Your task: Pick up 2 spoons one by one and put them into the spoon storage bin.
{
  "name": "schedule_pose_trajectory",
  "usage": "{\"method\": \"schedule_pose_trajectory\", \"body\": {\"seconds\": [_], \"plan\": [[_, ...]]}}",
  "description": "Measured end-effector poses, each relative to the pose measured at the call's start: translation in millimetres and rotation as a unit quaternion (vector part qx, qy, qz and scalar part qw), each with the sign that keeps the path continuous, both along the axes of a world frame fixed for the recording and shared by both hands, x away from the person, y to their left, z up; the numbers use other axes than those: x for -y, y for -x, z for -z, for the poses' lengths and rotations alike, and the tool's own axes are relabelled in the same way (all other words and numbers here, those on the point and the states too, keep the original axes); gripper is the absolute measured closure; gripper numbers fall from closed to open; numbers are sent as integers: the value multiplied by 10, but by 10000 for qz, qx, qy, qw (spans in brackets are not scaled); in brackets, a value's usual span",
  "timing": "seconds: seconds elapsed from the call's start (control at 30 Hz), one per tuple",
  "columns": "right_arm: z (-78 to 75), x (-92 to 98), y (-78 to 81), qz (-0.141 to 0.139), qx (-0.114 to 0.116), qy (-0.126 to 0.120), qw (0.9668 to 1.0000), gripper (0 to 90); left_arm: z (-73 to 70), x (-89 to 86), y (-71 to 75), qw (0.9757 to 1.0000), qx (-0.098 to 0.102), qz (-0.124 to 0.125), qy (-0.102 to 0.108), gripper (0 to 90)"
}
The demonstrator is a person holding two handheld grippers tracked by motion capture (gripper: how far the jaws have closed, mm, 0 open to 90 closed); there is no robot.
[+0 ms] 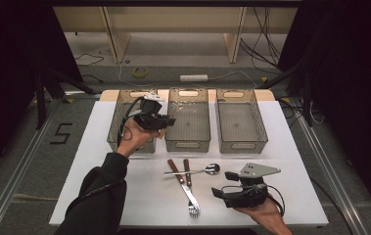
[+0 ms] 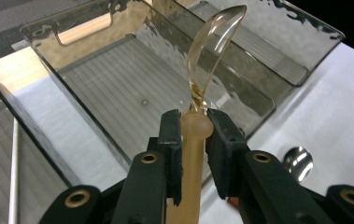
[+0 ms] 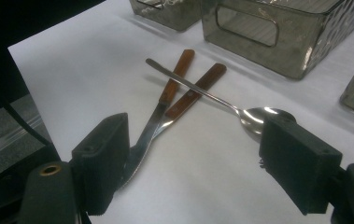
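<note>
My left gripper (image 2: 189, 135) has its fingers (image 2: 171, 140) pinched on the frosted handle of an amber plastic spoon (image 2: 212, 51), its bowl raised over the middle bin (image 2: 118, 88). My right gripper (image 3: 193, 158) has its jaws spread wide, holding nothing, low over the white mat (image 1: 124, 196) near the bin's front, just short of a metal spoon (image 3: 240, 112) lying across two wooden-handled pieces of cutlery (image 3: 174, 93).
</note>
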State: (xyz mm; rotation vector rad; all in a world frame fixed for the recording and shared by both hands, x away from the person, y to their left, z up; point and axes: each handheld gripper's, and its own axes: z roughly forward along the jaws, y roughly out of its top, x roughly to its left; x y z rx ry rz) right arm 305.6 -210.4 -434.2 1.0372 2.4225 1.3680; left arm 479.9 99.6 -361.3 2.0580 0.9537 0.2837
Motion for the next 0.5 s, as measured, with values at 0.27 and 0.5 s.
{"method": "schedule_pose_trajectory", "body": {"seconds": [0.27,0.5], "plan": [[7,-3,-3,-13,2,3,10000,255,68,57,-135,9997,-62,-210,146,759],[11,-12,0,-24,0,16,10000,255,108,125,-213,9993,-55,-340,153,758]]}}
